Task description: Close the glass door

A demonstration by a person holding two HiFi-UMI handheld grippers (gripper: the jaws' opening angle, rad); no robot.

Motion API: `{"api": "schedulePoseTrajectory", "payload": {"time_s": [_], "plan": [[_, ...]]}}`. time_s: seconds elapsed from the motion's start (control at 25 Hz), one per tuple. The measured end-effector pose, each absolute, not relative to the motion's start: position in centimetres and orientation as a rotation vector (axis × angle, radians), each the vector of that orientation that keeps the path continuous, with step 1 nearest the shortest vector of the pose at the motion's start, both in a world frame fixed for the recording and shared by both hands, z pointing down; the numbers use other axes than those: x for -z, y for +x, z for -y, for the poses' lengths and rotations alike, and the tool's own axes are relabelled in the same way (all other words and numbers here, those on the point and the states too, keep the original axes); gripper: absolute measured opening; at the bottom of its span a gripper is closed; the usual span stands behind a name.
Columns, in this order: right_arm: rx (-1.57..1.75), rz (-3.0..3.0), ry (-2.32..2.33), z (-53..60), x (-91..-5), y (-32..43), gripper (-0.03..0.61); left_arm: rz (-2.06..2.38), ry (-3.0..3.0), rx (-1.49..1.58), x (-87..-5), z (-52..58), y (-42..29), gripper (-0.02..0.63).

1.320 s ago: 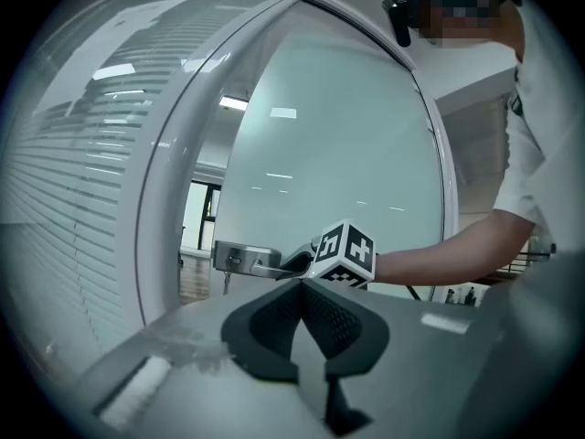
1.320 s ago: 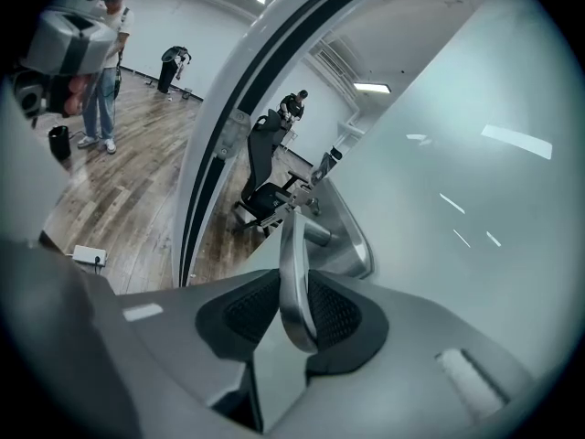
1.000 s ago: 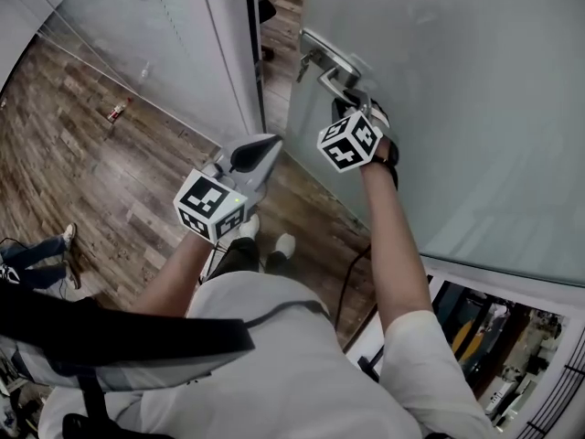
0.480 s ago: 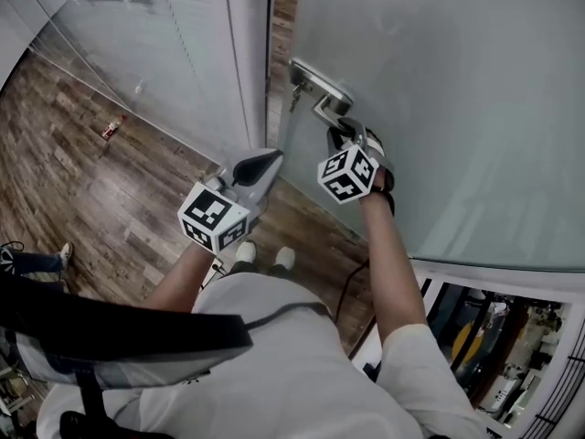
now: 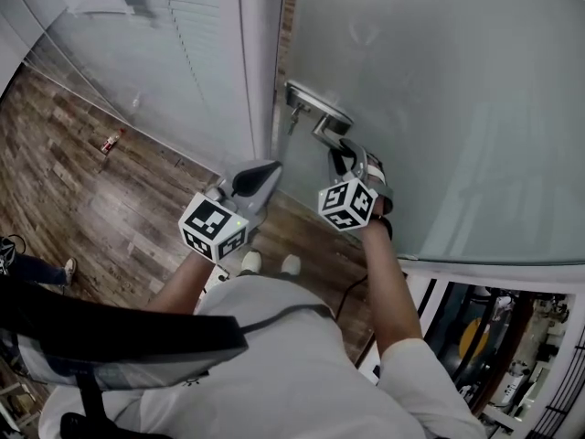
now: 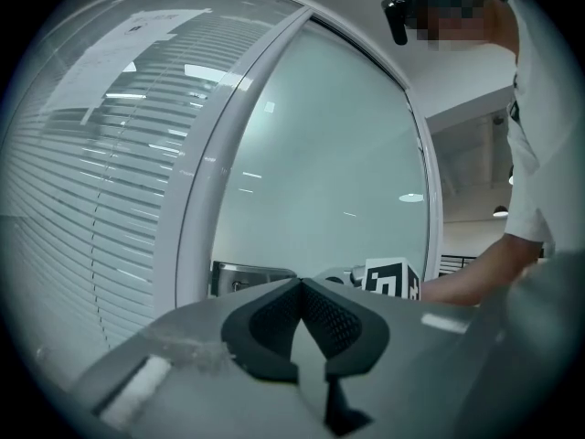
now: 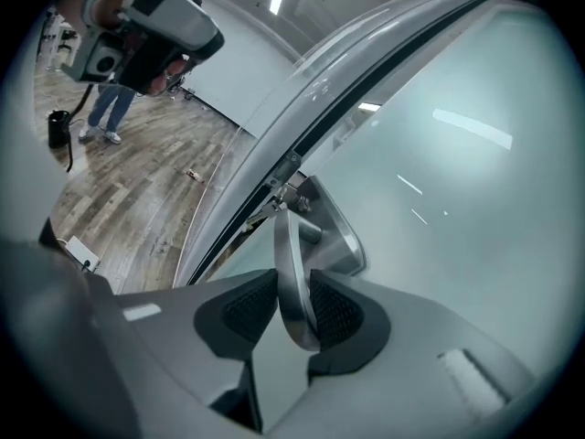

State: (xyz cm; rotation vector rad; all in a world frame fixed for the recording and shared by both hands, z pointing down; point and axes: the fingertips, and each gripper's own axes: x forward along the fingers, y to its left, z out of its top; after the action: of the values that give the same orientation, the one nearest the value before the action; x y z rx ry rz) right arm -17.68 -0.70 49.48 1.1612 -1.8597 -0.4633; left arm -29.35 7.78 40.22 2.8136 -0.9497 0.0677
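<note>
Right tongs (image 7: pixel 294 311) pinch the door handle (image 7: pixel 289 245) (their jaws just easing apart); left tongs (image 6: pixel 300 289) closed together, empty

left tool (image 6: pixel 300 283) — jaws together, empty | right tool (image 7: pixel 292 293) — jaws just opened wider, pads on handle (image 7: pixel 290 245)

Only a thin, impassable slit lies between the glass door (image 5: pixel 439 108) and the white frame (image 5: pixel 258 62).

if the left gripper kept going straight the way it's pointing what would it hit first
The left gripper would most likely meet the frosted glass door near its metal lock plate, though depth is hard to judge.
</note>
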Motion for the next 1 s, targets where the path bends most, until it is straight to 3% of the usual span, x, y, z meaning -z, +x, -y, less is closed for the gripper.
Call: {"api": "schedulePoseTrajectory", "payload": {"time_s": [1.0], "plan": [[0.329,2.131,1.425,-1.9,-50.8,-18.6,0.118,0.961,2.803,-0.055,-40.2,-7.6,-29.6,0.0]]}}
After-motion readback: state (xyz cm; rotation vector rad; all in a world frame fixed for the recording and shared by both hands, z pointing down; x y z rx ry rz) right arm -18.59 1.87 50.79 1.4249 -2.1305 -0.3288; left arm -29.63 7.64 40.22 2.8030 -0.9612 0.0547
